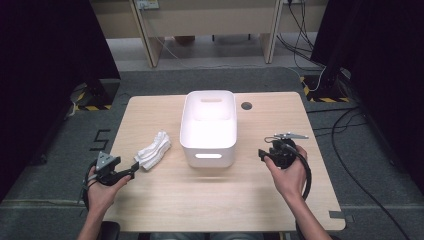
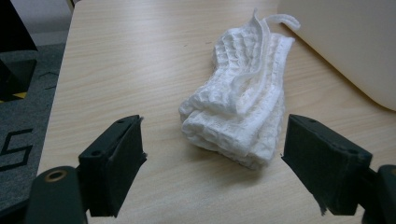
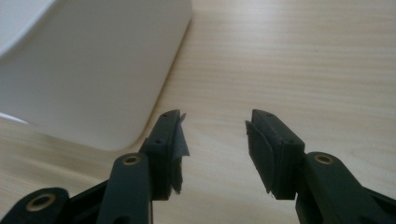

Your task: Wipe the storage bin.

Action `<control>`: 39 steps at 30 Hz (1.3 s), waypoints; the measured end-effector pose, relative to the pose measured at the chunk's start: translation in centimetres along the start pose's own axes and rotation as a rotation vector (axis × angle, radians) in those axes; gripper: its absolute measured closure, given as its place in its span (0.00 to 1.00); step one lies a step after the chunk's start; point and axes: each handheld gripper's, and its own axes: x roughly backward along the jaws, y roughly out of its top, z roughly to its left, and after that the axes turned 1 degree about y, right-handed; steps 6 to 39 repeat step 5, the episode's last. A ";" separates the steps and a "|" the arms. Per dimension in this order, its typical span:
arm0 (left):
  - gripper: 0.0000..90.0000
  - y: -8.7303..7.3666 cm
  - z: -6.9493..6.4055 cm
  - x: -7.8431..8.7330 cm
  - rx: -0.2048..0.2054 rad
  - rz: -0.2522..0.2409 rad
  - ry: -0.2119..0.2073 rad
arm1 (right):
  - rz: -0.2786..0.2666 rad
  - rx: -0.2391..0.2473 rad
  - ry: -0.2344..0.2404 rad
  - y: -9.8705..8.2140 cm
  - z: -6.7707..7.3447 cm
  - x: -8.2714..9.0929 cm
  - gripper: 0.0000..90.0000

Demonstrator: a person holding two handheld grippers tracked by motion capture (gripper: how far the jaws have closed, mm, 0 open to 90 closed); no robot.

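From the high view, I hold my left gripper (image 1: 134,167) low at the near left of the pale wooden table (image 1: 165,200), its jaws spread and aimed at the folded white waffle-weave cloth (image 1: 153,148), which lies flat on the wood just left of the white rectangular plastic bin (image 1: 209,127); I take that heading as the line for picking the cloth up. My right gripper (image 1: 264,153) hangs off the bin's near right corner, apart from it, likely waiting to steady the bin. In the left gripper view, the cloth (image 2: 243,105) sits just ahead of my two black jaws, which stand wide with nothing between them and no pad touching the fabric; its loop end points toward the bin wall (image 2: 345,42). In the right gripper view, my jaws are parted and empty over bare wood, with the bin's rounded corner (image 3: 93,79) near the left-hand one.
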 end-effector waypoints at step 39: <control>0.21 -0.8 -0.4 -0.3 0.011 0.003 -0.019 | 0.017 -0.019 -0.001 -0.7 -0.5 -0.4 0.59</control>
